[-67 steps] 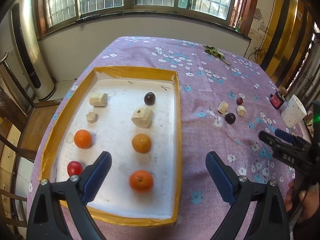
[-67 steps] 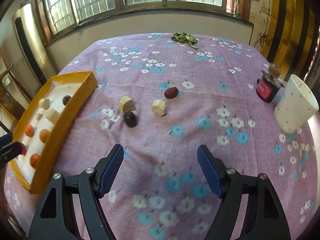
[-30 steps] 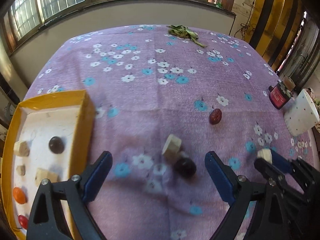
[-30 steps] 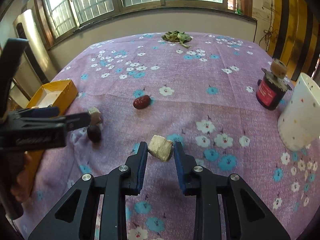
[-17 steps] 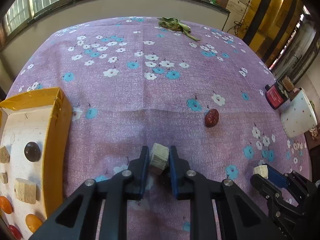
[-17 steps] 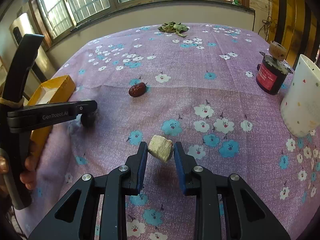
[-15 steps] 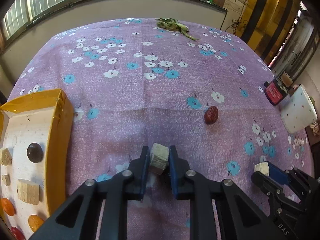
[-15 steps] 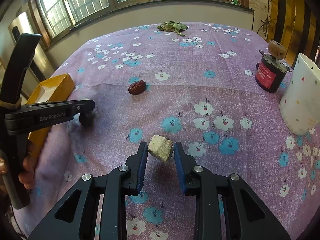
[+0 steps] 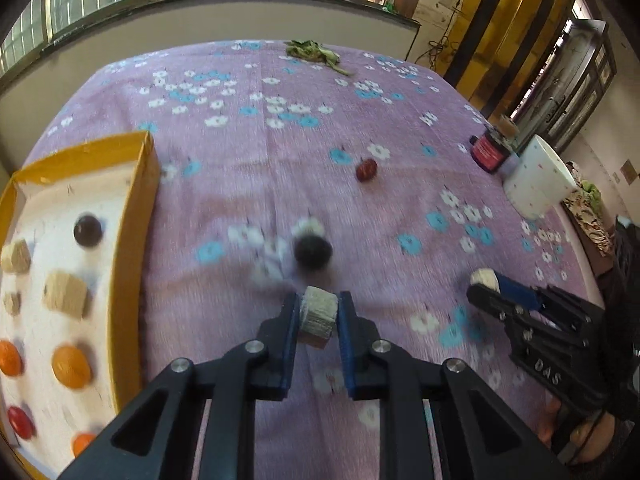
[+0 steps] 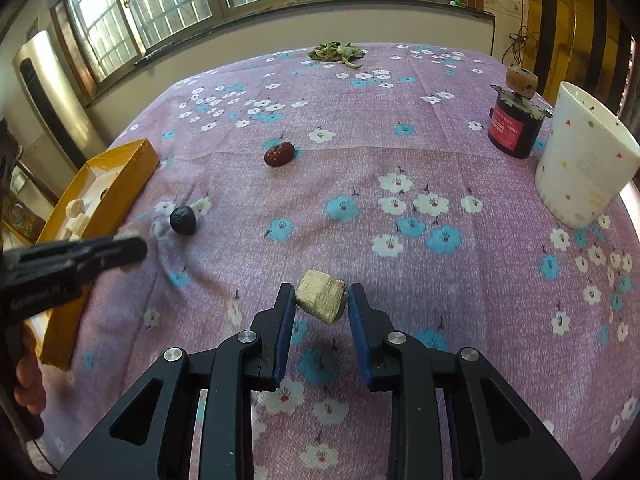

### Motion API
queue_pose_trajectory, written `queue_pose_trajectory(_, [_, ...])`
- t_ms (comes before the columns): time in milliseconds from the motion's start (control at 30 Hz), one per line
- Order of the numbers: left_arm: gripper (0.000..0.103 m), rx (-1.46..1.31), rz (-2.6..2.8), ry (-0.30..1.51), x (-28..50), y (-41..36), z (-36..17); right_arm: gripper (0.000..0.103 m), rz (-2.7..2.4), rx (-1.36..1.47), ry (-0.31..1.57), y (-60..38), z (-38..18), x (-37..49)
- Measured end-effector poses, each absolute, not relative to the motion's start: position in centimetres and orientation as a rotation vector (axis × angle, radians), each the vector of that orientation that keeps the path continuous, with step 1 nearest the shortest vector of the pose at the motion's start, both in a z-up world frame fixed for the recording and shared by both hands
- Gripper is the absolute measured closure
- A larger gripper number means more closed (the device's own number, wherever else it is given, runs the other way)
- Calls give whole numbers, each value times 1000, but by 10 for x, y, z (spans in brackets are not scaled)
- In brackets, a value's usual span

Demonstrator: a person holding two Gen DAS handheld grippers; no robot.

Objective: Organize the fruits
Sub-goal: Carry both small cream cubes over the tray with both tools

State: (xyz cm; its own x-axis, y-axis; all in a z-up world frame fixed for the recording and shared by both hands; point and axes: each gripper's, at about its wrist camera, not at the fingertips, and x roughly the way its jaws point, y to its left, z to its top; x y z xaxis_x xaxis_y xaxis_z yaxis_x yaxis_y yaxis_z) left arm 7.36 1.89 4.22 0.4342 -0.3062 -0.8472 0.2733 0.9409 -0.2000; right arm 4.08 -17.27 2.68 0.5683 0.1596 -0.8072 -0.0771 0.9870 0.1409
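Purple floral tablecloth (image 10: 400, 152); dark plum (image 10: 183, 220) at ten o'clock. Left gripper (image 9: 319, 312) pinches pale chunk (image 9: 318, 314); right gripper (image 10: 321, 298) pinches beige chunk (image 10: 322, 295).

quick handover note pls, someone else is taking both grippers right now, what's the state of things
Left gripper: shut on a pale chunk, lifted off the cloth.
Right gripper: shut on another pale chunk, also lifted.
Tray at the left already holds oranges, red fruits, a dark fruit and pale chunks.
Left to do: place both held chunks in the tray, then fetch the dark fruit and the red date from the tablecloth.
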Motion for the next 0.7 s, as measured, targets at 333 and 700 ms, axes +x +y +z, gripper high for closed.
queue_pose_trajectory(333, [82,-34,-344,1094,45,23,26,76,112,49,949,-155,23,12])
queue_pose_trajectory(700, [82,-42,-378,1047,22,34,49,76,104,39,919,-137,45,-6])
